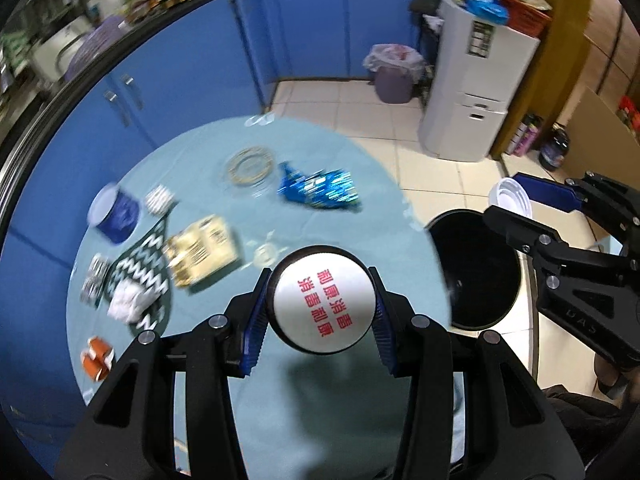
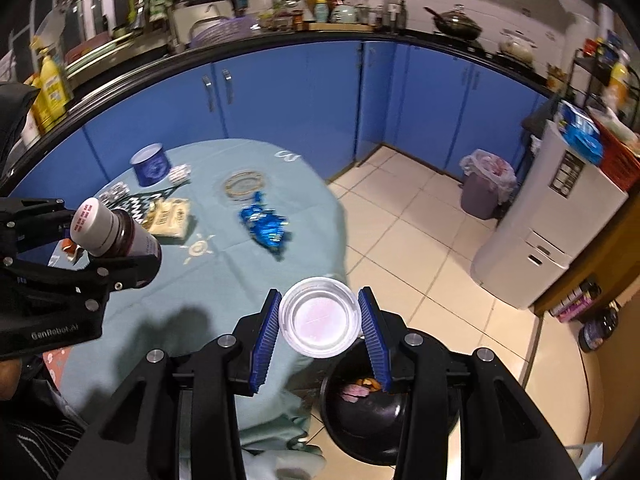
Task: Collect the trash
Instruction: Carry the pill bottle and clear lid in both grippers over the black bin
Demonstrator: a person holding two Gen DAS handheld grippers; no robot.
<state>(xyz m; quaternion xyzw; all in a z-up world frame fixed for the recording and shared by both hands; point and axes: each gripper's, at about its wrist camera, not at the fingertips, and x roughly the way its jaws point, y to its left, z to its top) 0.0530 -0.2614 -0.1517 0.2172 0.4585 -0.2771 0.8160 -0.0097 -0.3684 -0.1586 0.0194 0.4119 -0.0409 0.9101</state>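
Dark glass fills your left gripper (image 1: 320,312): its blue pads clamp a brown bottle (image 2: 128,236) with a white cap, held over the near edge of the teal-clothed table (image 1: 352,160). Further in lie a yellow packet (image 1: 204,252) and a crumpled blue wrapper (image 1: 320,192). Your right gripper (image 2: 320,322) pinches a clear plastic cup (image 2: 320,316) just above the black bin (image 2: 360,420) beside the table.

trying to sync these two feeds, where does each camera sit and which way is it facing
Left wrist: on the left gripper, looking down at the round teal-clothed table; its fingers clamp a white-capped dark bottle.
Right wrist: on the right gripper, facing table edge and black floor bin; holds a clear round plastic cup.
Shared: table, bin, crumpled blue foil wrapper, each other's gripper.
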